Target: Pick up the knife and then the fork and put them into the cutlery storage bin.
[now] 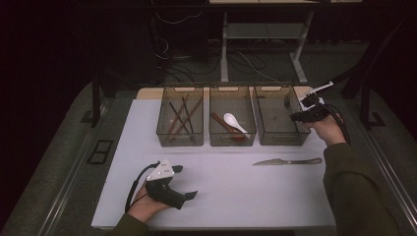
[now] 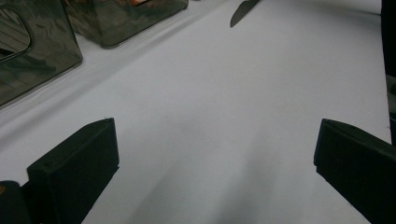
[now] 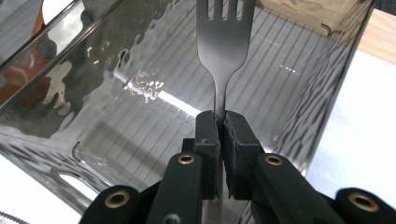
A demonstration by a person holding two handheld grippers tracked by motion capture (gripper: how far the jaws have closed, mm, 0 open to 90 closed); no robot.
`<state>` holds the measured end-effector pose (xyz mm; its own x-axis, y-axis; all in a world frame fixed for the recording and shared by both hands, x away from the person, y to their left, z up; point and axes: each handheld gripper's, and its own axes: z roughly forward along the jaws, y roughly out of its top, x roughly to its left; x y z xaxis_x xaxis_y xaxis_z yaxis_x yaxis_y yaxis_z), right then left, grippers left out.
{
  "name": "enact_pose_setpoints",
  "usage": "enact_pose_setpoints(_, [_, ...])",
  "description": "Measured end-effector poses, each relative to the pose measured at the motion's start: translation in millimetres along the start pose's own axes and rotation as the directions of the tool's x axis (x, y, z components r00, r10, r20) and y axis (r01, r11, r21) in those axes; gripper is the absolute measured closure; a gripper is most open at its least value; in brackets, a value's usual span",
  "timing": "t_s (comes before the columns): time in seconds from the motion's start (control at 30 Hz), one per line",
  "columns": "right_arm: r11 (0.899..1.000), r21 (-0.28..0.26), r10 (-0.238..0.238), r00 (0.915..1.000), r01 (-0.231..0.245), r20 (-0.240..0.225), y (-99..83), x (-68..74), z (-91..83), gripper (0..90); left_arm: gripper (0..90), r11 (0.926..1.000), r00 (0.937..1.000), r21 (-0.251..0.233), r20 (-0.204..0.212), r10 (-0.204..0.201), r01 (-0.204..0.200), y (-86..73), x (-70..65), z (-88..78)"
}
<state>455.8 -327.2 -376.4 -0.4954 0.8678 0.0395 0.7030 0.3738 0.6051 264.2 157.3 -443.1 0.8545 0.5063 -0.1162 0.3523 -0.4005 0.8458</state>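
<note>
We see the right hand-held gripper (image 3: 222, 122) pinching a fork (image 3: 223, 42) by its handle, jaws pressed tight on it, tines pointing away over the inside of the right bin (image 3: 299, 98). From above, that hand-held gripper (image 1: 306, 109) sits at the right bin's (image 1: 277, 139) right wall. The left hand-held gripper (image 1: 183, 183) rests low over the near left part of the table (image 1: 231, 191), jaws spread wide with nothing between them; its own view shows bare table (image 2: 224, 116) between the two pads. A knife (image 1: 287, 161) lies flat on the table just in front of the right bin. The middle bin (image 1: 232, 140) holds a white spoon (image 1: 233, 121) and a brown utensil; the left bin (image 1: 180, 139) holds chopsticks (image 1: 179, 117).
</note>
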Motion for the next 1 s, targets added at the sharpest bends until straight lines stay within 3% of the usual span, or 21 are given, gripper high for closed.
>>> enact_pose_setpoints(0.3, [1.000, 0.021, 0.022, 0.9996, -0.021, -0.020, 2.7, 2.2, 16.1, 81.6, 0.0, 1.0000, 1.0000, 0.005, 0.001, 0.001, -0.001, -0.4, 0.0, 0.3])
enact_pose_setpoints(0.5, [0.999, 0.004, 0.033, 0.9985, -0.033, -0.044, 2.9, 2.9, 17.0, 67.3, 0.0, 1.0000, 1.0000, 0.001, 0.000, -0.001, 0.001, -0.7, 0.4, 0.2])
enact_pose_setpoints(0.73, [0.996, -0.068, 0.051, 0.9945, -0.057, -0.092, 2.0, 3.7, 0.7, 55.0, 0.0, 1.0000, 1.0000, 0.004, 0.000, 0.001, -0.001, -0.2, 0.2, -0.1])
enact_pose_setpoints(0.8, [0.994, -0.095, 0.049, 0.9910, -0.061, -0.124, 0.8, 5.1, -4.8, 51.5, 0.0, 1.0000, 1.0000, 0.006, 0.001, 0.002, -0.002, -0.3, 0.3, 0.0])
enact_pose_setpoints(1.0, [0.984, -0.174, 0.021, 0.9910, -0.044, -0.132, -2.7, 17.3, -23.2, 45.2, 0.0, 1.0000, 1.0000, 0.005, -0.001, 0.002, -0.002, -0.1, 0.0, 0.0])
